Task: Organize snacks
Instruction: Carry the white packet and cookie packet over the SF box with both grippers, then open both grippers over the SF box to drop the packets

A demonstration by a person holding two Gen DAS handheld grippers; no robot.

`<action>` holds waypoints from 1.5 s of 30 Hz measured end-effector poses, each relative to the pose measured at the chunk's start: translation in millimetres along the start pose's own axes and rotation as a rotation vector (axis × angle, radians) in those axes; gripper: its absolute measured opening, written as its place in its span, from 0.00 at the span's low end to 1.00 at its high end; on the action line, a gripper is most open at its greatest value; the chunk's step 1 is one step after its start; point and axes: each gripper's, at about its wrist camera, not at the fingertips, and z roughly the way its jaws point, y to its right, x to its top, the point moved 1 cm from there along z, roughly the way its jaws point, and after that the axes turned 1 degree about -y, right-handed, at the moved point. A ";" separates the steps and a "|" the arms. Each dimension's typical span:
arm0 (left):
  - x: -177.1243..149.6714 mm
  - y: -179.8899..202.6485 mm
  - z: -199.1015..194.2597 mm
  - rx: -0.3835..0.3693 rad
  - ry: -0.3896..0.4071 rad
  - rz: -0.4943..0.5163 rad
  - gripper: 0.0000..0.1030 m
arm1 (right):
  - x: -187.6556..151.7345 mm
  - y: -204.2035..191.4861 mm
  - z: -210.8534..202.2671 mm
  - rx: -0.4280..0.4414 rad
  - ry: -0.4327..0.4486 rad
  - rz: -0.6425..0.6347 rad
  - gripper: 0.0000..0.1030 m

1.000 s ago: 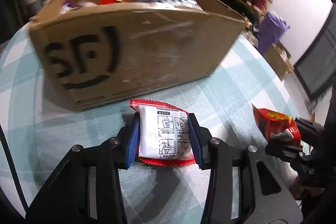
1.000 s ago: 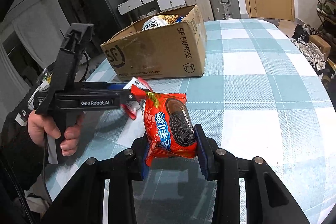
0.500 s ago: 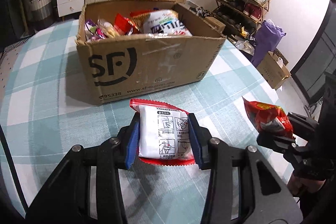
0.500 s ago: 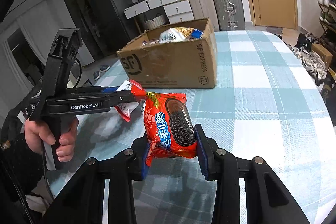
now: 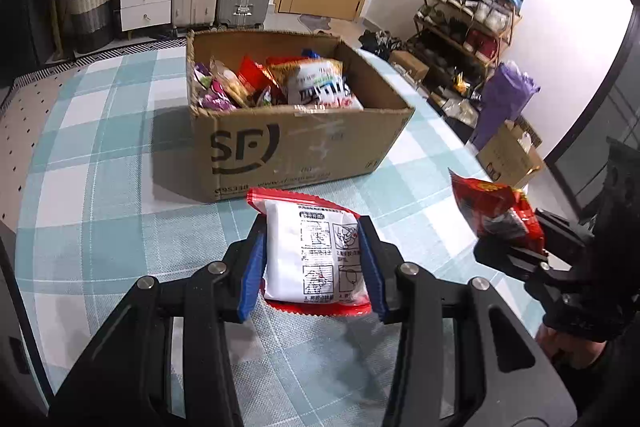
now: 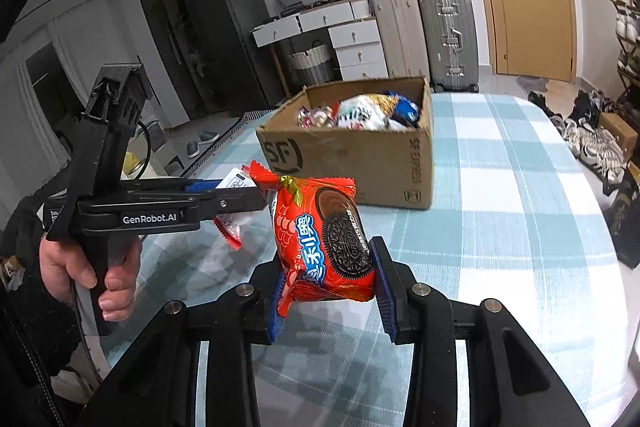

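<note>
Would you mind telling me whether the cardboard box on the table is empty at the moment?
No, the cardboard box stands open on the checked tablecloth and holds several snack packets piled inside it.

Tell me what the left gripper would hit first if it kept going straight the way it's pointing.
Probably the cardboard box: its front wall lies straight ahead of the left gripper, which holds a white packet. Only bare tablecloth shows between them, though depth is hard to judge.

Black two-finger tool (image 6: 330, 289), blue ribbed pads (image 6: 383, 301), silver screws, white "GenRobot.AI" lettering
</note>
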 end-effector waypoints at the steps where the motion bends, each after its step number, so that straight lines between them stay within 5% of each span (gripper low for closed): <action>1: 2.1 0.0 -5.2 0.005 0.007 0.002 0.39 | 3.4 -1.1 -0.5 0.005 0.003 -0.003 0.36; 27: 125.6 -10.4 -57.5 0.024 0.104 -0.012 0.39 | 134.3 -30.0 -4.2 0.036 0.116 -0.128 0.36; 45: 189.6 -19.5 -6.1 0.068 0.052 0.009 0.39 | 192.7 8.3 54.1 -0.022 0.092 -0.111 0.36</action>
